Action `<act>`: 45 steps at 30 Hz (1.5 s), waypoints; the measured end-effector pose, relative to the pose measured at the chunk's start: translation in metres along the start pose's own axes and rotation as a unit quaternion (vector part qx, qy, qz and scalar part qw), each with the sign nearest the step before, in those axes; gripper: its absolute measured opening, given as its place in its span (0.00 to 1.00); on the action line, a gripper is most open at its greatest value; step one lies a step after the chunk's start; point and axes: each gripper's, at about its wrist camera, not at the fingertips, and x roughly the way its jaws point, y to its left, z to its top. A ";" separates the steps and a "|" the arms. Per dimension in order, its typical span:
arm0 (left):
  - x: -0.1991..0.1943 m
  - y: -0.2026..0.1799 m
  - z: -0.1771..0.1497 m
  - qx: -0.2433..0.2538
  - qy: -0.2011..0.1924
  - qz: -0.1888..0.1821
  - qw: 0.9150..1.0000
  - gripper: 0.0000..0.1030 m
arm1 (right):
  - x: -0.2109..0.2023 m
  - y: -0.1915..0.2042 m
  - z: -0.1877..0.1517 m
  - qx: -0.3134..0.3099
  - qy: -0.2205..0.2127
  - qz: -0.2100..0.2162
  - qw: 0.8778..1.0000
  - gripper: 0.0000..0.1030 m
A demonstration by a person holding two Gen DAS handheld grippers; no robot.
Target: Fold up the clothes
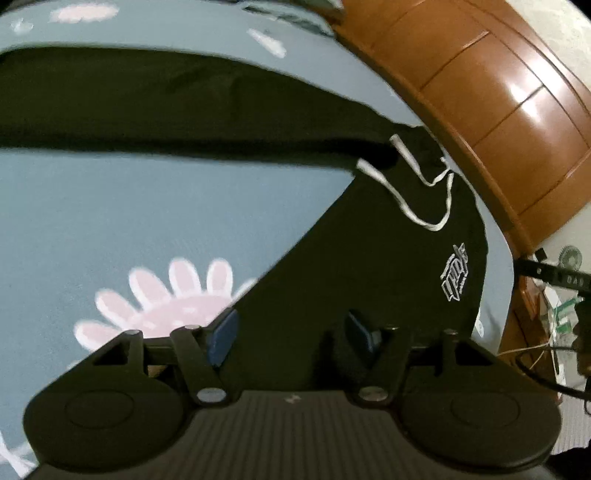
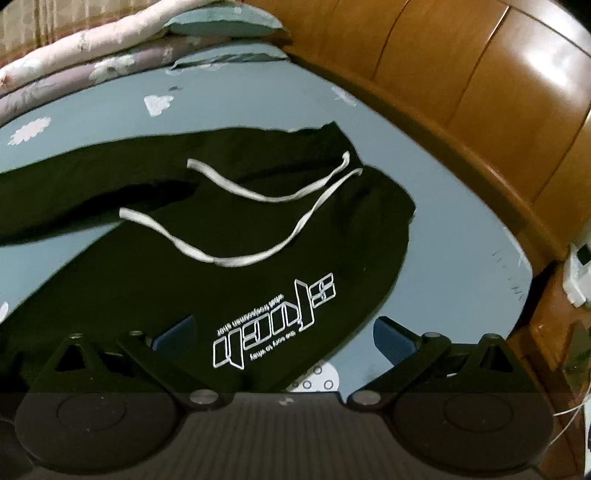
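While black pants [image 2: 184,258] lie spread on the blue bedsheet [image 1: 110,206], white drawstring [image 2: 258,221] loose on top, left gripper [image 1: 291,332] and right gripper [image 2: 288,332] hover wide open, both empty, 2 pillows [image 2: 225,22] stacked by the wooden headboard [image 2: 461,92].

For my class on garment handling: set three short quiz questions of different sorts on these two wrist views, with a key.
1. True or false: the black trousers lie spread on the blue flowered bedsheet.
2. Multiple choice: the white drawstring is (a) knotted in a bow, (b) loose on the fabric, (c) pinched by a gripper.
3. Fill in: both the left gripper and the right gripper are ____.

Key: 1 true; 2 b; 3 open, holding nothing.
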 end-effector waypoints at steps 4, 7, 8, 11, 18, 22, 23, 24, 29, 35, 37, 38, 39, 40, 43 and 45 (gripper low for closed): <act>-0.001 -0.003 0.006 0.013 -0.012 -0.028 0.999 0.63 | -0.009 0.002 0.008 0.012 -0.001 0.013 1.000 1.00; 0.005 -0.004 0.003 0.015 -0.002 -0.033 0.999 0.63 | -0.017 0.001 0.014 0.012 -0.006 0.020 1.000 1.00; 0.006 -0.005 0.002 0.016 0.001 -0.034 0.999 0.63 | -0.019 0.001 0.015 0.014 -0.009 0.020 1.000 1.00; 0.012 -0.006 -0.002 0.018 0.011 -0.034 0.999 0.63 | -0.025 -0.004 0.021 0.029 -0.018 0.024 0.999 1.00; 0.021 -0.008 -0.009 0.021 0.030 -0.032 0.999 0.63 | -0.030 -0.012 0.030 0.050 -0.048 0.077 0.995 1.00; 0.021 -0.012 -0.011 0.018 0.024 -0.022 0.999 0.64 | -0.031 -0.015 0.033 0.040 -0.094 0.132 0.986 1.00; 0.022 -0.014 -0.012 0.019 0.022 -0.019 0.999 0.64 | -0.030 -0.015 0.035 0.030 -0.105 0.143 0.984 1.00; 0.022 -0.015 -0.013 0.019 0.020 -0.016 0.999 0.64 | -0.029 -0.013 0.039 0.015 -0.107 0.146 0.983 1.00; 0.022 -0.019 -0.015 0.019 0.005 0.001 1.000 0.64 | -0.005 -0.013 0.070 -0.044 -0.082 0.163 0.982 0.92; 0.015 -0.027 0.002 0.027 -0.028 0.039 0.998 0.64 | 0.040 -0.021 0.125 -0.137 -0.076 0.195 0.968 0.72; 0.012 -0.032 0.011 0.031 -0.046 0.051 0.997 0.64 | 0.054 -0.022 0.144 -0.167 -0.074 0.205 0.962 0.63; 0.014 -0.035 0.016 0.033 -0.054 0.056 0.996 0.64 | 0.060 -0.021 0.153 -0.185 -0.074 0.207 0.958 0.58; 0.018 -0.038 0.019 0.034 -0.059 0.058 0.996 0.64 | 0.067 -0.019 0.165 -0.207 -0.076 0.209 0.953 0.58; 0.021 -0.041 0.022 0.036 -0.064 0.061 0.995 0.64 | 0.074 -0.017 0.176 -0.229 -0.078 0.211 0.947 0.57; 0.032 -0.048 0.032 0.039 -0.078 0.067 0.994 0.64 | 0.099 -0.006 0.207 -0.284 -0.079 0.220 0.930 0.53; 0.041 -0.050 0.038 0.033 -0.078 0.065 0.994 0.64 | 0.120 0.002 0.227 -0.314 -0.073 0.231 0.918 0.47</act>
